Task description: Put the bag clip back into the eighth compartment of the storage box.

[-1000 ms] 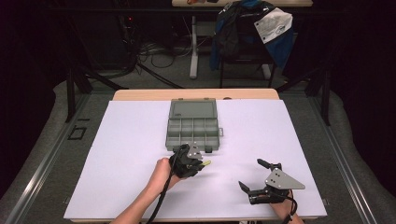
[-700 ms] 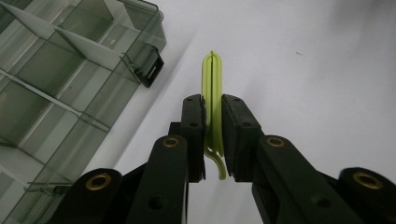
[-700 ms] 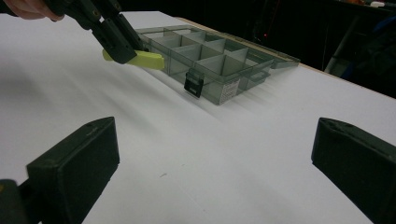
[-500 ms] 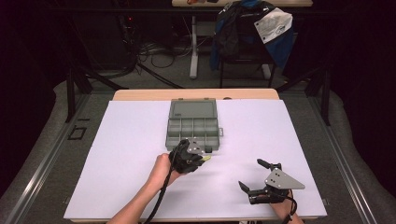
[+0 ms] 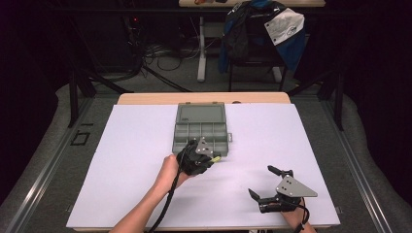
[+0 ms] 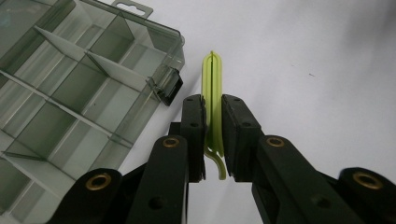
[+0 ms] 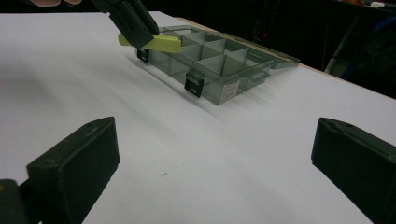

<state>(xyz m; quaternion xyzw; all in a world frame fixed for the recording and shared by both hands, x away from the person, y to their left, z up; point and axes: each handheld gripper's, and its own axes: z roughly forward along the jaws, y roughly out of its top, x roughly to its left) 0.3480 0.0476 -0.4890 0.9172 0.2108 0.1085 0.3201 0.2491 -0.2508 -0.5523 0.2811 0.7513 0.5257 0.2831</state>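
Yellow-green plastic marks the work piece: a thin, flat clip [image 5: 215, 158] clamped in the left tool [image 5: 206, 156]. In the high view this tool sits near the centre of the white desk [image 5: 121, 160], just at 6 o'clock of the organizer box [image 5: 201, 132], a smoky translucent tray with its lid folded back toward 12 o'clock. The right tool [image 5: 260, 183] rests near the desk's front edge at 4 o'clock from the box, well apart from it, jaws spread and holding nothing.

In the left gripper view, the two black matte pads [image 6: 194, 121] press flat on both faces of the clip [image 6: 213, 88]. The clip is a slim ribbed strip, rounded at the free tip, with a small hook at the near end. The box corner [image 6: 159, 56] lies at 10 o'clock, with thin clear dividers forming rectangular cells and a dark latch [image 6: 169, 86] on its wall.

In the right gripper view, both own pads [image 7: 79, 163] stand wide apart over bare desk. At 11 o'clock the left tool [image 7: 135, 28] holds the clip [image 7: 154, 43] level, just beside the box's near rim [image 7: 205, 77].

Judged step: transport of the clip toward a compartment. The next move likely calls for carrying the clip over an open cell, lowering it between the dividers, then releasing the clamp.
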